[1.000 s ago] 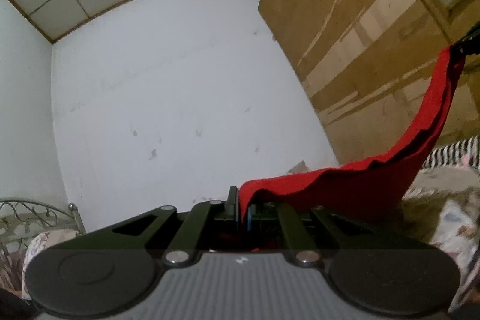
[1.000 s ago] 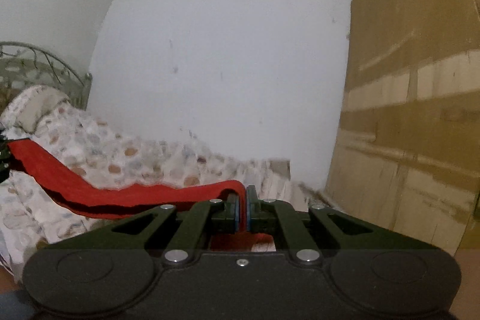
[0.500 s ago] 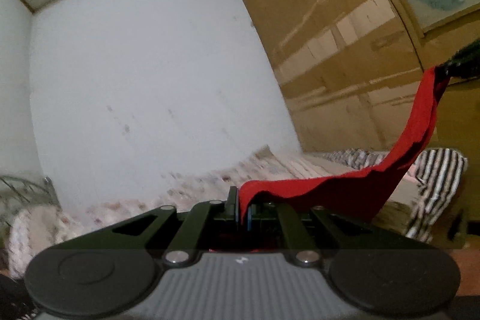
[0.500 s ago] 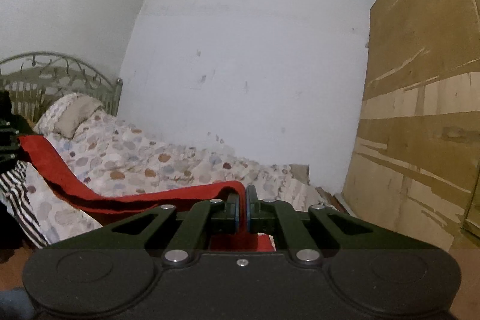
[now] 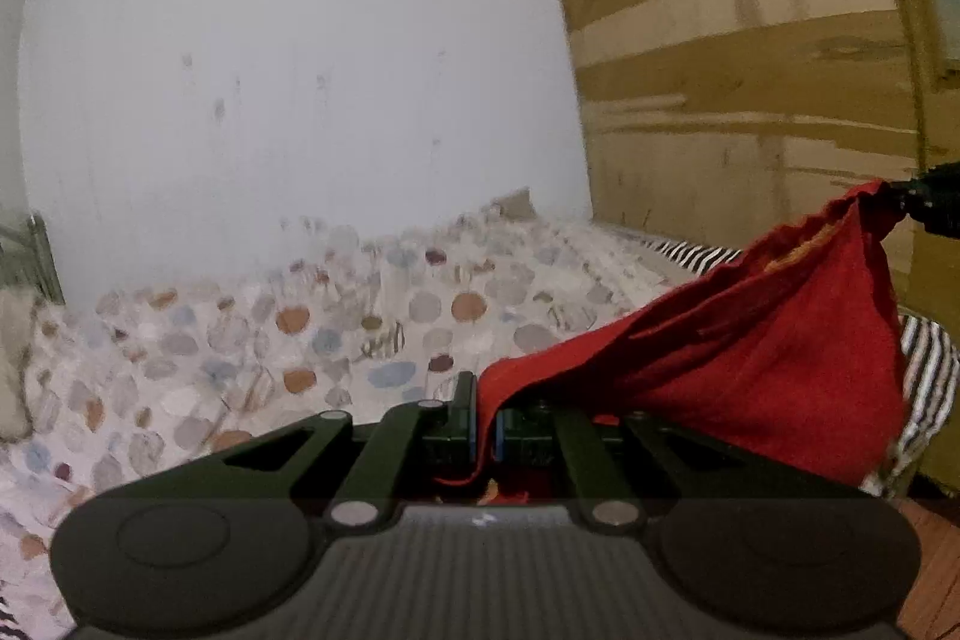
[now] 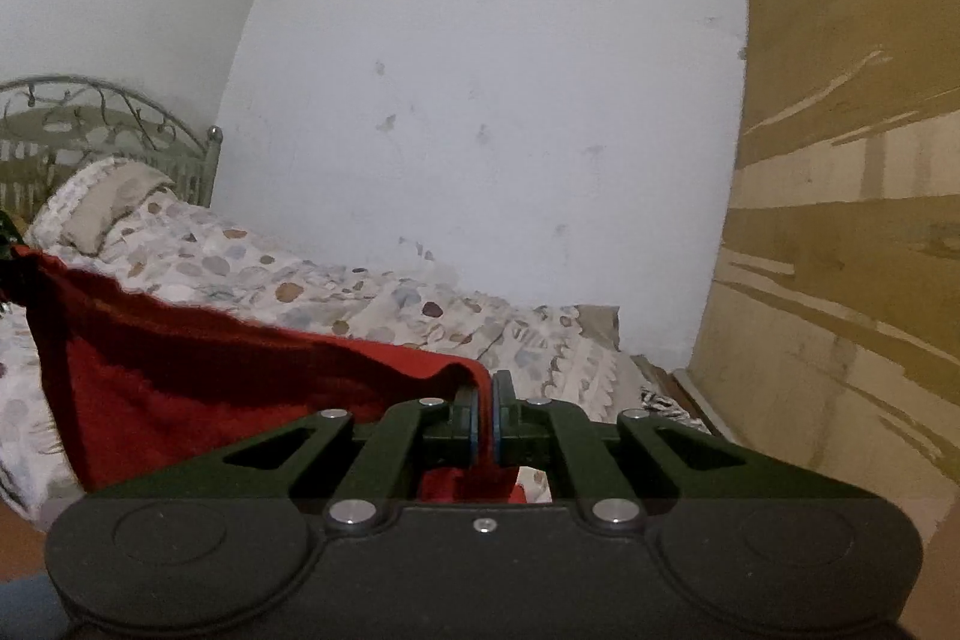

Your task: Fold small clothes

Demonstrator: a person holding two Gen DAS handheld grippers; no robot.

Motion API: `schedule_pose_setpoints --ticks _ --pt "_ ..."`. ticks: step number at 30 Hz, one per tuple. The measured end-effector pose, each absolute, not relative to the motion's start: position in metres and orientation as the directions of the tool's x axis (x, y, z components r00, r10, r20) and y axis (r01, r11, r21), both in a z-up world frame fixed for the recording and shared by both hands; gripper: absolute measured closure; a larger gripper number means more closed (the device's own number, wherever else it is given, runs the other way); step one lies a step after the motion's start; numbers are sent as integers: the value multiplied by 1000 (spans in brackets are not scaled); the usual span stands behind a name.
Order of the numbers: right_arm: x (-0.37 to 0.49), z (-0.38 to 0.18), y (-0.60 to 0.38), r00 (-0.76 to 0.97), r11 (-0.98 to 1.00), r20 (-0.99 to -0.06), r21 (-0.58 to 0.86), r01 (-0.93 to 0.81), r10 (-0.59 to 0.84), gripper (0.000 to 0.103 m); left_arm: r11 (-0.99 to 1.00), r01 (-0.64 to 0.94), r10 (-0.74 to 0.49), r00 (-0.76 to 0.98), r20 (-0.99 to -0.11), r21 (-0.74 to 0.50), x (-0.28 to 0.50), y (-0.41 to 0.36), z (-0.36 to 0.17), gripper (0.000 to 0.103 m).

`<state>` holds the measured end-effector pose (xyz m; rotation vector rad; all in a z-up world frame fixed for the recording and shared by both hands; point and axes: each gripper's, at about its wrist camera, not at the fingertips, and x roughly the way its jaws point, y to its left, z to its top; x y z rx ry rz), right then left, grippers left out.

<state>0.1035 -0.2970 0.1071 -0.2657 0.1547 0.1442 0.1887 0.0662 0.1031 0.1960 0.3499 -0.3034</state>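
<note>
Left wrist view shows the left gripper (image 5: 485, 415) clamped on one corner of the red garment (image 5: 750, 340), while the right gripper (image 6: 485, 415) pinches the opposite corner, so the cloth hangs spread in the air between them, near the cameras and above the bed (image 5: 252, 340). Held this way, the piece probably opens flat, ready to be laid down for folding. A striped cloth (image 5: 927, 370) lies on the bed's right side beneath the garment and could crowd the landing spot; a wooden wardrobe (image 6: 852, 220) stands far right.
</note>
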Motion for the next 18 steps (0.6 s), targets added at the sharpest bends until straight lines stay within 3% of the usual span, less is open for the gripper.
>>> schedule_pose_setpoints --ticks 4,11,18 --pt "180 98 -293 965 947 -234 -264 -184 122 100 947 315 -250 850 -464 67 256 74 83 98" --pt "293 51 -286 918 940 -382 -265 -217 104 100 946 304 -190 801 -567 112 346 68 31 98" --pt "372 -3 -279 856 947 -505 -209 -246 111 99 960 276 -171 722 -671 52 400 79 -22 97"
